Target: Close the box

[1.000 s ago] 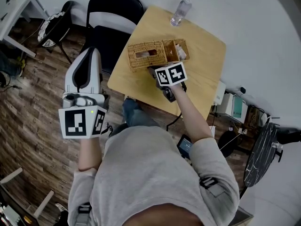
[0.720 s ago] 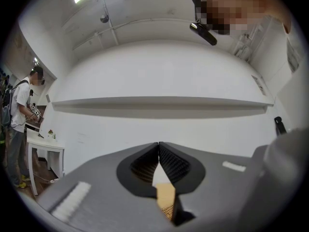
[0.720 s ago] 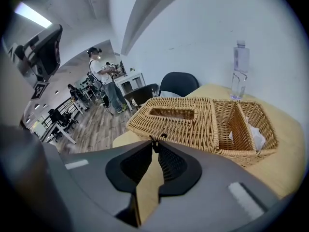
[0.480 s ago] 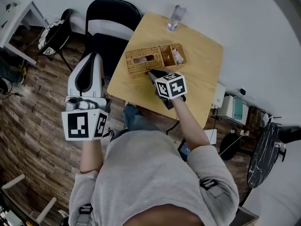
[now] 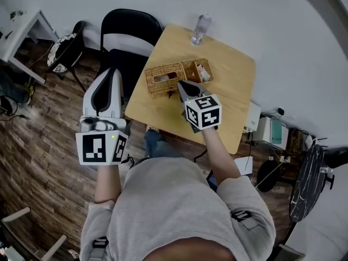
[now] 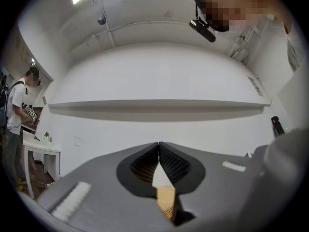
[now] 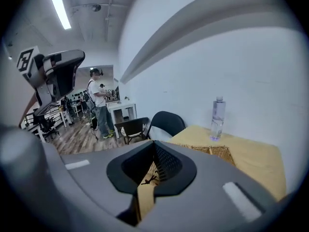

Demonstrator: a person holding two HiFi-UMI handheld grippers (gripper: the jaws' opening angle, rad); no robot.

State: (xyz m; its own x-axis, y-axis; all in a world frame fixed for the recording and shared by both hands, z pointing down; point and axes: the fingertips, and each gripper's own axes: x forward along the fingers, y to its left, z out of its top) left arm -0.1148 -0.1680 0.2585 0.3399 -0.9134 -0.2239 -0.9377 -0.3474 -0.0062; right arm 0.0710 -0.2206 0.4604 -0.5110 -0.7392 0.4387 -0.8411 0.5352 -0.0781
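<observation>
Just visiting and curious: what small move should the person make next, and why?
Probably lift the right gripper clear and stop: the wicker box seems to have its slotted lid lying flat already, and this gripper and the left gripper are shut, empty.

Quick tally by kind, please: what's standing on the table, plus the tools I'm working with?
Wicker box: 1
Water bottle: 1
Tools: 2 (left tool and right tool, both shut with nothing held)
Total: 4
</observation>
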